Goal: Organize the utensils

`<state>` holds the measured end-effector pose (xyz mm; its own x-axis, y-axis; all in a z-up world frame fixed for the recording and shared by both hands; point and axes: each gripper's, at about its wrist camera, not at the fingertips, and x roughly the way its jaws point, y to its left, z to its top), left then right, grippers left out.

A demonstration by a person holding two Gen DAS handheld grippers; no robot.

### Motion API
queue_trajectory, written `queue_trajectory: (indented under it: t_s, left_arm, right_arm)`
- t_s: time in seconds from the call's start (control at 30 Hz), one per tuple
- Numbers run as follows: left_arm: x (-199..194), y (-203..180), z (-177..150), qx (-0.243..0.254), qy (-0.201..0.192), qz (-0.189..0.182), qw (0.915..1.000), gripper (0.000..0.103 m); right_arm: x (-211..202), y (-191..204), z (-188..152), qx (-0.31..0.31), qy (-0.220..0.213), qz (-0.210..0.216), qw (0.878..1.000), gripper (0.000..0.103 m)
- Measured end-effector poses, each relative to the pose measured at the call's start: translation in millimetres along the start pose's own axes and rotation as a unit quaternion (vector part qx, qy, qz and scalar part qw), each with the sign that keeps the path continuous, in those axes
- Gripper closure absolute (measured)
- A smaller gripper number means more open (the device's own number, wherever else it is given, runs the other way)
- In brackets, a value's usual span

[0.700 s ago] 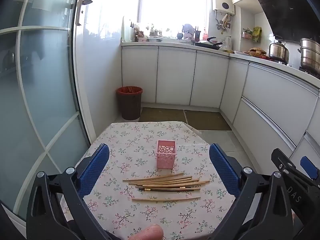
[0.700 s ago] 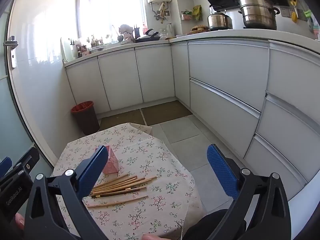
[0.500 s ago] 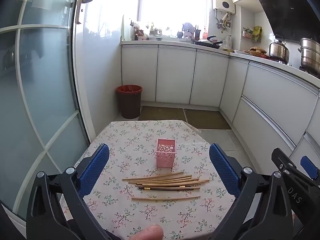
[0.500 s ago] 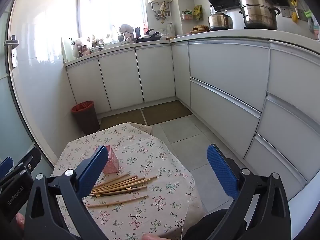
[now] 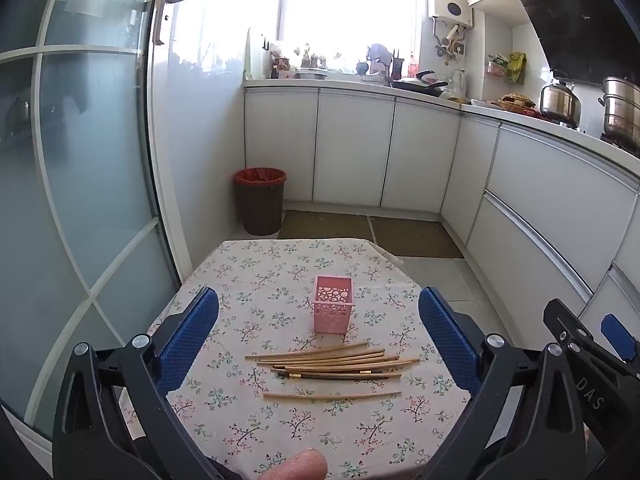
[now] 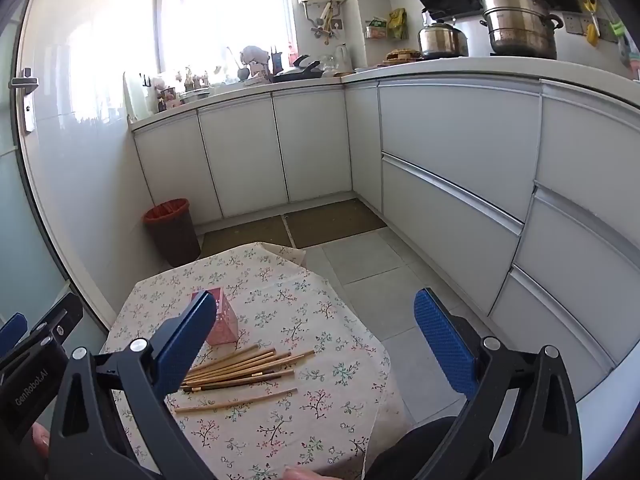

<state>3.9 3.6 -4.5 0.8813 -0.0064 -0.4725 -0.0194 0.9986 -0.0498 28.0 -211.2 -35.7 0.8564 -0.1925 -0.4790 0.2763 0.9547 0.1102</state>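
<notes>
A pink perforated holder (image 5: 333,310) stands upright mid-table; in the right wrist view (image 6: 225,322) my left finger partly hides it. Several wooden chopsticks (image 5: 332,364) lie in a loose pile in front of it, also seen in the right wrist view (image 6: 244,368). One chopstick (image 5: 332,395) lies apart, nearer me, and shows in the right wrist view (image 6: 236,400) too. My left gripper (image 5: 318,336) is open and empty, held above the table's near side. My right gripper (image 6: 316,344) is open and empty, over the table's right edge.
A small table with a floral cloth (image 5: 256,280) holds everything. A dark bin with a red liner (image 5: 260,200) stands on the floor beyond it. White cabinets (image 5: 352,148) run along the back and right. A glass door (image 5: 80,200) is at the left.
Both views have shifted very slightly; the table objects have not moved and both grippers stay open.
</notes>
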Motion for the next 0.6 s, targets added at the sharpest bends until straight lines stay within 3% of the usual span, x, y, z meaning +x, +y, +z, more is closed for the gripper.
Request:
queue_trajectory:
  t_s: [0.6]
  left_arm:
    - [2.4,-0.3,-1.8,0.000,0.007,0.005,1.0000,0.007]
  right_arm:
    - [2.0,-0.7,-1.0,0.000,0.003,0.000,1.000,0.007]
